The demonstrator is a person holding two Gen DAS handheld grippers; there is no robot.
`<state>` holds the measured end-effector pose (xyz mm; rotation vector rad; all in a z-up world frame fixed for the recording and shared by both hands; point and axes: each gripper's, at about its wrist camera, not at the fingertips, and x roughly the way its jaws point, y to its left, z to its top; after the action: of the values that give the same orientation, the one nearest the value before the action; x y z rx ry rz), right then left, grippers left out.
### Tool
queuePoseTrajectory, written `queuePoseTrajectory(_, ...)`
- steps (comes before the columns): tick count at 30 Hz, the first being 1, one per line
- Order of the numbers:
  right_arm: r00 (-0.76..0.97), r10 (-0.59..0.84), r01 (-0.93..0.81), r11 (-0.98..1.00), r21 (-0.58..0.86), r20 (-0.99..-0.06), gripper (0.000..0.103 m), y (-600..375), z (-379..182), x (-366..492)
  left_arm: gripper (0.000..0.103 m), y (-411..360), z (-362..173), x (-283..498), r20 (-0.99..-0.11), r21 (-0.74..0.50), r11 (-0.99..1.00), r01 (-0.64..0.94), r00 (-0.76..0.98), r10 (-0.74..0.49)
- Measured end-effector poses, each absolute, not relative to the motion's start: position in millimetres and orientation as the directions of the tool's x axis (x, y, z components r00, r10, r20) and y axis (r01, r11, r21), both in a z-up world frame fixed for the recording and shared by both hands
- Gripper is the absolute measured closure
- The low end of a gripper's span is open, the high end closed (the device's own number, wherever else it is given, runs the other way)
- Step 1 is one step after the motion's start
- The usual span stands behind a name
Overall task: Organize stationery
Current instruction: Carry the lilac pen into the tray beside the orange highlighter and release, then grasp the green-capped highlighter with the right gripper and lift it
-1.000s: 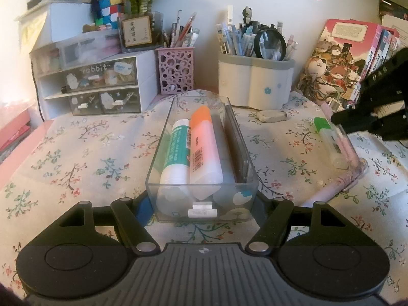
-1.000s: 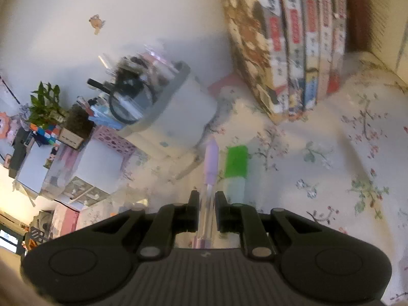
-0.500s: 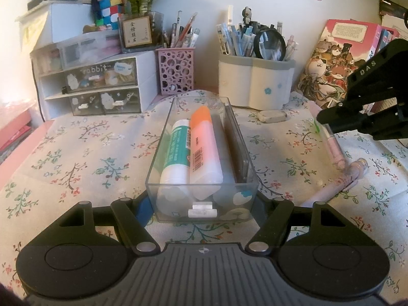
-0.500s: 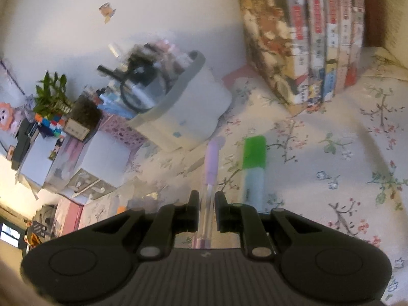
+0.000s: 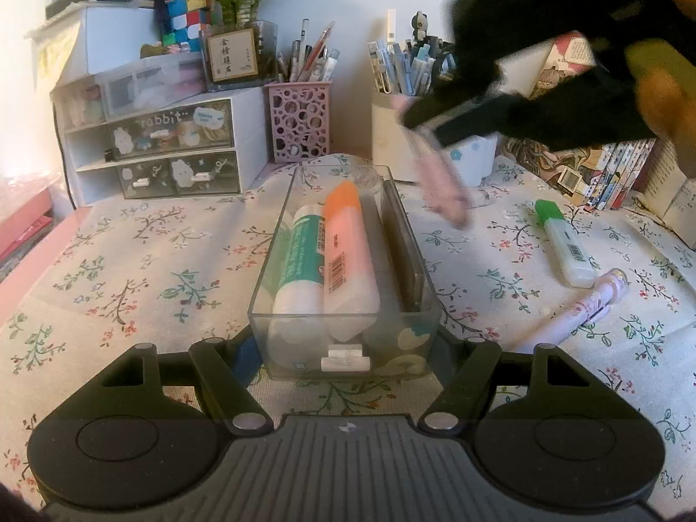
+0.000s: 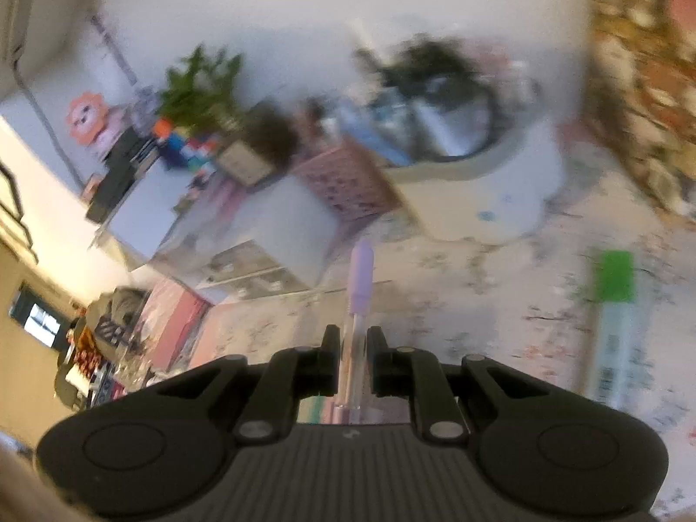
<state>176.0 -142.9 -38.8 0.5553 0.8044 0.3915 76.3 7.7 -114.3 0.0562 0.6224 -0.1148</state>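
Note:
My left gripper [image 5: 348,343] is shut on the near end of a clear plastic box [image 5: 343,335] that holds a green-and-white glue stick [image 5: 300,261], an orange highlighter [image 5: 348,261] and a dark flat item [image 5: 402,243]. My right gripper [image 6: 352,361] is shut on a pale purple pen [image 6: 360,274]. In the left wrist view the right gripper [image 5: 439,126] hangs blurred above the box's far right corner, with the pen [image 5: 439,182] pointing down. A green highlighter [image 5: 563,243] and a pink pen [image 5: 583,309] lie on the floral cloth to the right.
At the back stand a white drawer unit [image 5: 165,148], a pink lattice pen cup [image 5: 298,126], a grey-rimmed pen holder [image 5: 391,139] full of pens, and books [image 5: 609,165] at the right. A plant and a puzzle cube [image 5: 187,13] sit on the drawers.
My right gripper has lifted the purple pen off the cloth and swung left and up toward the box. The left gripper and the box have not moved.

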Motion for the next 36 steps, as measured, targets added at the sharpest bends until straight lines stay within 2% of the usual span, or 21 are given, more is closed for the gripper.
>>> queuePoseTrajectory(9,0.586,0.510,-0.165,0.836,0.524,-0.629,0.097,-107,-42,186,0.031,8,-114,76,-0.584,0.018,0.992,0.124,0.806,-0.090)
queuePoseTrajectory(17,0.584,0.429,-0.196,0.898,0.393,-0.689,0.096,-95,-43,180,0.031,8,-114,76,-0.585,0.018,0.992,0.124,0.806,-0.090)
queuePoseTrajectory(25,0.624,0.440,-0.197,0.888,0.415,-0.646,0.096,-113,-33,171,0.031,8,-114,77,-0.585,0.017,0.992,0.126,0.806,-0.093)
queuePoseTrajectory(29,0.668,0.386,-0.099,0.893,0.439,-0.636,0.094,-155,-31,167,0.031,8,-114,77,-0.585,0.017,0.992,0.126,0.806,-0.093)
queuePoseTrajectory(36,0.685,0.228,0.134,0.894,0.428,-0.692,0.091,-231,-52,160,0.031,7,-114,77,-0.585,0.017,0.992,0.126,0.806,-0.092)
